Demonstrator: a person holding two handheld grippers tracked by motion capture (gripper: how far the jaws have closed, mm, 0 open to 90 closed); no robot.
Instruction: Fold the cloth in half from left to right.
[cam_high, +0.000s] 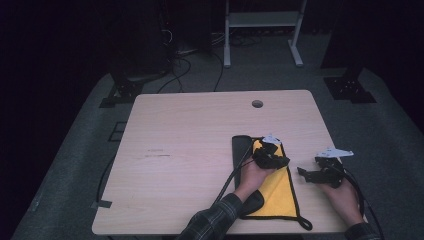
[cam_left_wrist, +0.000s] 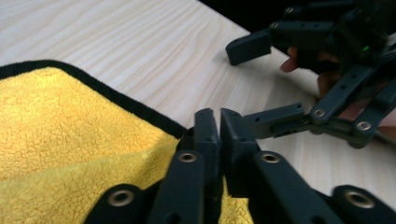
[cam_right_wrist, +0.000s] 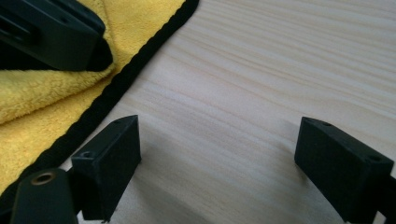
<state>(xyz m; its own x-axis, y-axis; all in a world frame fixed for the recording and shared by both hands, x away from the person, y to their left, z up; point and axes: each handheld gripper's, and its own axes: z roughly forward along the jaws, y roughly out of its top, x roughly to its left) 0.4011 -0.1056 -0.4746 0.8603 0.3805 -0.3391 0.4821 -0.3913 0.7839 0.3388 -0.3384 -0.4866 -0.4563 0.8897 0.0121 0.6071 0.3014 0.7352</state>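
High view: my left tool (cam_high: 270, 156) is clenched on the yellow cloth (cam_high: 280, 192); my right tool (cam_high: 320, 170), released, rests beside it. A thin pinch could slip free.

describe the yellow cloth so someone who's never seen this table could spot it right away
On the light wooden table, look at the near right part, where the person's left hand works. The yellow cloth lies flat there, under the left gripper. It is the one bright thing on the table, fuzzy yellow with a thin black border.
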